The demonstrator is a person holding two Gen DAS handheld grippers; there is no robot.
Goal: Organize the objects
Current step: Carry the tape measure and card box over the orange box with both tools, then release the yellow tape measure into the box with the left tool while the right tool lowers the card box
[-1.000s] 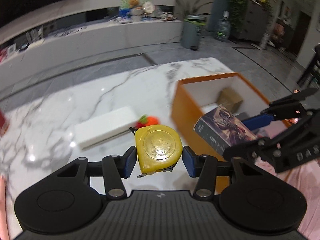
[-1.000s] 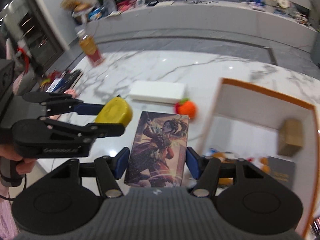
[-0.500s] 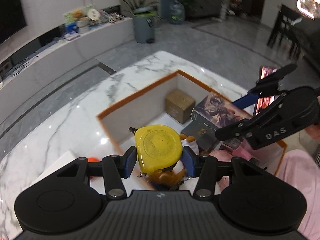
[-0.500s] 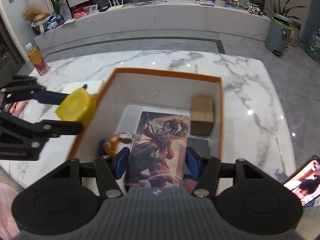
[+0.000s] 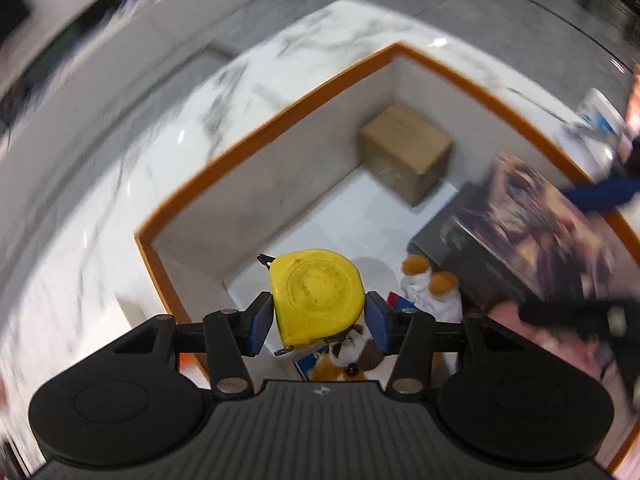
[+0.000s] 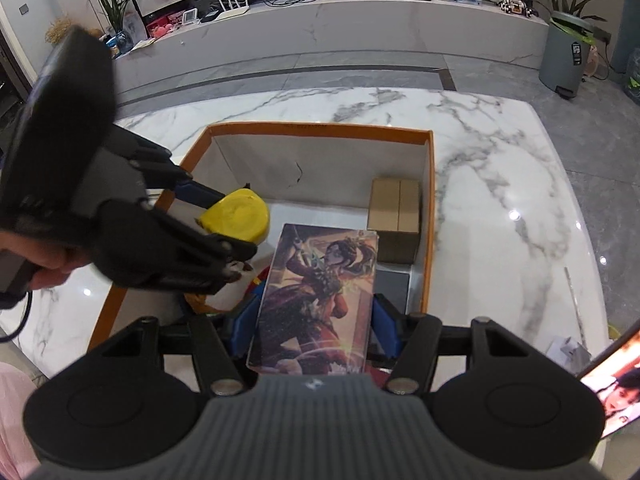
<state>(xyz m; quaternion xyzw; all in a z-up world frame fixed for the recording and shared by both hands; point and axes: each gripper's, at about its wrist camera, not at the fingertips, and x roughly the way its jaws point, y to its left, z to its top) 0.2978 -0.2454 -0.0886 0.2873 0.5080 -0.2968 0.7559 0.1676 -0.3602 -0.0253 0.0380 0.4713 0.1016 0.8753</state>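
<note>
While both tools hang over the orange-rimmed box (image 6: 320, 128) on the marble bench (image 6: 500, 200), left tool (image 5: 319, 312) clamps the yellow tape measure (image 5: 316, 292); right tool (image 6: 316, 320) clamps the illustrated card box (image 6: 320, 288); cardboard carton (image 6: 396, 216) sits inside

Glossy yellow plastic tape measure (image 5: 318, 294) is showing scuffs; marble table (image 6: 500, 184) is gleaming; cardboard carton (image 6: 396, 216) is looking matt.

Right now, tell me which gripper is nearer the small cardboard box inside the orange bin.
Right. The right gripper, holding the illustrated box, sits just short of the cardboard box. The left gripper, holding the yellow tape measure, hangs over the bin's opposite side.
</note>
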